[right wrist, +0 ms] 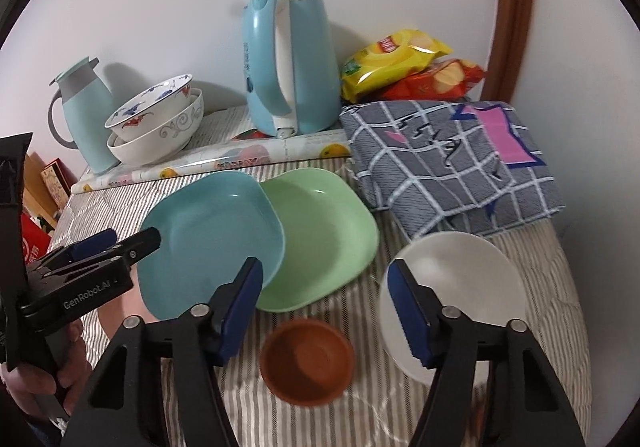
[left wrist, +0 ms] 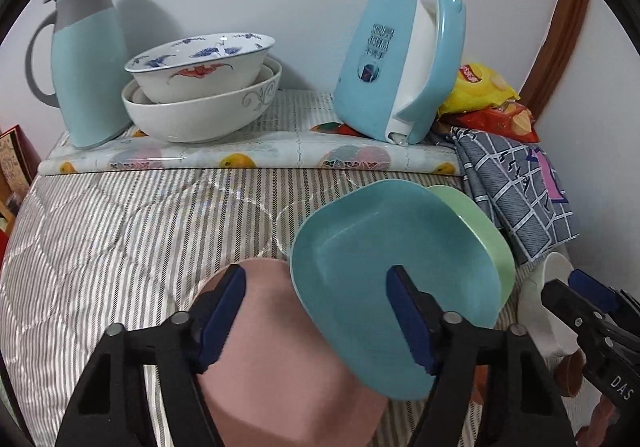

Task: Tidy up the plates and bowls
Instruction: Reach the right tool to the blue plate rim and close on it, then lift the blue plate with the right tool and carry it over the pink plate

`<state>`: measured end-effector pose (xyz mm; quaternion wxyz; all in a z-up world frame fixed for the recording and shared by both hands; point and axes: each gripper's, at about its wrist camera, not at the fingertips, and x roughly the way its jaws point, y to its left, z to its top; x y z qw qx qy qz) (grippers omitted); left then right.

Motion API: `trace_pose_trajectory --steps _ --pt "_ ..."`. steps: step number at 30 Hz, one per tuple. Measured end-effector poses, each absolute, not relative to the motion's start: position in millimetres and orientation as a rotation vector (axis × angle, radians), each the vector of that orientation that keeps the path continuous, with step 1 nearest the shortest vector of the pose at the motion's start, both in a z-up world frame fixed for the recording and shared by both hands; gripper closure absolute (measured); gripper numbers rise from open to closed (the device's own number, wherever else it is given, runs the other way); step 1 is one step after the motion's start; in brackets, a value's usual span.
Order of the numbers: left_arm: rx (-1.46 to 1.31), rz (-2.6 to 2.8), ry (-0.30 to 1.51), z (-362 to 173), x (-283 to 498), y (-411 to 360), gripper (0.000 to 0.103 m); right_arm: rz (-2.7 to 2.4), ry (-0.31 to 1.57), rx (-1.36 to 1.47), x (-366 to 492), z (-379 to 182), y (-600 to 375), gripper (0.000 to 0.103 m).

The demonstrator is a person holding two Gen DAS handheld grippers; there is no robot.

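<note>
A blue plate leans tilted, its right edge on a green plate. A pink plate lies flat under my left gripper, which is open over the pink plate; its right finger is in front of the blue plate. My left gripper also shows in the right wrist view, at the blue plate's left rim. My right gripper is open above a small brown bowl, with a white bowl at its right finger. Two stacked patterned bowls stand at the back.
A light blue thermos jug and a blue kettle stand on a raised strip at the back. Snack bags and a folded checked cloth lie at the right. The surface is a striped quilt.
</note>
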<state>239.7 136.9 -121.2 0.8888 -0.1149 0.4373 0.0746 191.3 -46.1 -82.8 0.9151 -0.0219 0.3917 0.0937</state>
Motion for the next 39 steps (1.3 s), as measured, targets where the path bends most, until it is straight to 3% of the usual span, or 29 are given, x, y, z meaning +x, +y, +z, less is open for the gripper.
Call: trace_pose_trajectory --steps 10,17,19,20,21,23,39 --pt "-0.258 0.165 0.934 -138.1 258.0 146.4 0.047 0.236 0.869 -0.048 216.1 -106.5 -24.6 0.054" --pt "-0.272 0.14 0.949 -146.7 263.2 145.3 0.075 0.243 0.904 -0.036 220.0 -113.1 -20.2 0.055" --pt "-0.274 0.133 0.944 -146.3 262.3 145.6 0.084 0.236 0.915 -0.056 221.9 -115.9 -17.3 0.065" --pt "-0.278 0.133 0.941 -145.8 261.4 146.2 0.091 0.234 0.917 -0.07 222.3 -117.0 -15.8 0.075" --pt "-0.283 0.132 0.938 -145.2 260.5 147.0 0.092 0.236 0.919 -0.078 222.8 -117.9 -14.5 0.083" --pt "-0.283 0.124 0.933 -143.5 258.0 146.9 0.094 0.246 0.917 -0.083 222.6 -119.2 -11.9 0.089" --pt "-0.295 0.145 0.878 -113.9 218.1 158.4 0.094 0.237 0.849 -0.128 193.3 -95.7 1.5 0.093"
